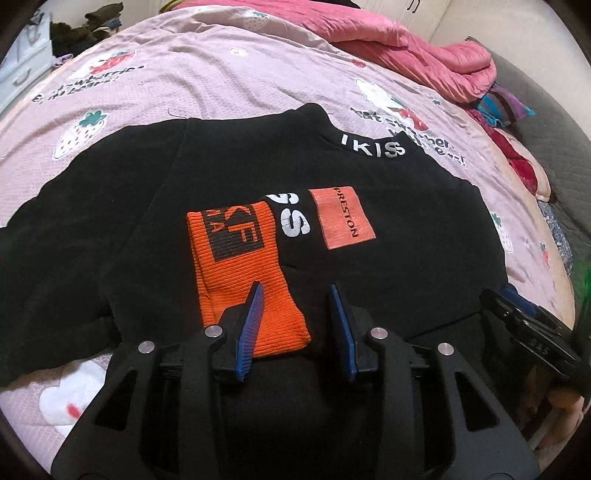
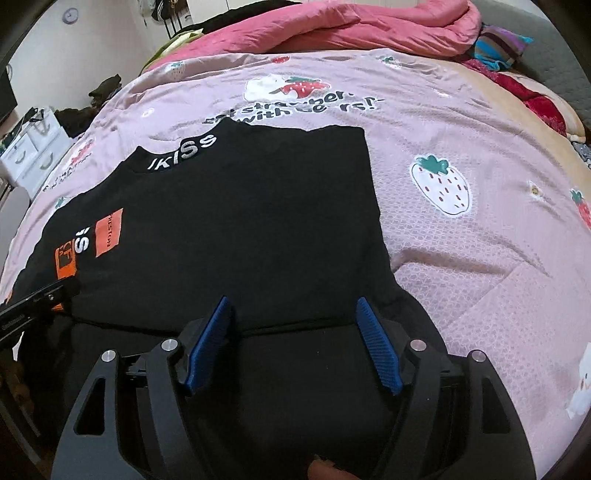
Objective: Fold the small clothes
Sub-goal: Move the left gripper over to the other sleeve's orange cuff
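A black sweatshirt lies flat on the bed, with white "IKISS" lettering at the collar and an orange "PRESTON" patch. An orange ribbed cuff with a black logo rests on its front. My left gripper hovers open over the shirt's near part, its left pad above the cuff, and nothing is pinched between the pads. My right gripper stands wide open over the shirt's right side, where a cloth edge crosses between its fingers. Each gripper shows at the edge of the other's view.
The pink strawberry-print bedspread surrounds the shirt, with bare cover to its right. A rumpled pink duvet and striped cloth lie at the far side. White drawers stand off the bed's left edge.
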`<state>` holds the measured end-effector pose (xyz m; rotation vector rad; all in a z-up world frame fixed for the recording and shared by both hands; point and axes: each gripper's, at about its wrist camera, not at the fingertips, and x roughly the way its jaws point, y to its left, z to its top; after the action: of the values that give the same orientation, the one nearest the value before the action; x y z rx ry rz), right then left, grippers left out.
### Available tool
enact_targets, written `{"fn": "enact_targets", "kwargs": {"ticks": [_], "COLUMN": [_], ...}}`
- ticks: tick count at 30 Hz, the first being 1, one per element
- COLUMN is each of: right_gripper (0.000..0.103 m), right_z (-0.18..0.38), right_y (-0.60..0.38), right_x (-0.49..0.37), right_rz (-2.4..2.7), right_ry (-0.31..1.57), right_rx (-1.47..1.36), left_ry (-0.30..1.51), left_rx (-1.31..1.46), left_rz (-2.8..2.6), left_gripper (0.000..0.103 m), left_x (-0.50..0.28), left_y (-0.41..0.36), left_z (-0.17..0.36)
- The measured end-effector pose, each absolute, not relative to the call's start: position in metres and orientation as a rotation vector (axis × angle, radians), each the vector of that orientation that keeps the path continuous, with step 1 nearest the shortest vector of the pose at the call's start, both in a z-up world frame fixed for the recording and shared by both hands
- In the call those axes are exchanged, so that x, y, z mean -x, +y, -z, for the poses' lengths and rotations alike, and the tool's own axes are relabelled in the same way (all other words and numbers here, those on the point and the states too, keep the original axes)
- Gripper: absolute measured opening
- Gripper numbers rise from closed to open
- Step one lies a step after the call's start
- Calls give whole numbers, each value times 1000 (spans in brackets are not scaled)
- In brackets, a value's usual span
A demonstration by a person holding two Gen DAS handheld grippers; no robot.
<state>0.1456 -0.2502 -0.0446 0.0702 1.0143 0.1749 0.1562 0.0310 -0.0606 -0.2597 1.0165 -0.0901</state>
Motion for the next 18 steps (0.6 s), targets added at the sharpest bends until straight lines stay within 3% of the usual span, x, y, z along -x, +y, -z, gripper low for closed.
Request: {"fn": "enact_targets", "kwargs": {"ticks": [5, 11, 18], "right_gripper": [79, 96, 99], "right_z": [28, 2, -9], "right_y": [-254, -252, -253], "right_x": [-134, -120, -114], "right_rz": [-201, -221, -224], "right_ry": [980, 902, 882], "right_rx": [-145, -146, -174], "left_ry": [1003, 978, 951], "left_rx": [284, 306, 306], "left_rz": [109, 123, 97], "left_gripper": [44, 53, 75], "left_x": [-150, -141, -133], "left_y": [30, 29, 33], "left_z": [46, 31, 19]}}
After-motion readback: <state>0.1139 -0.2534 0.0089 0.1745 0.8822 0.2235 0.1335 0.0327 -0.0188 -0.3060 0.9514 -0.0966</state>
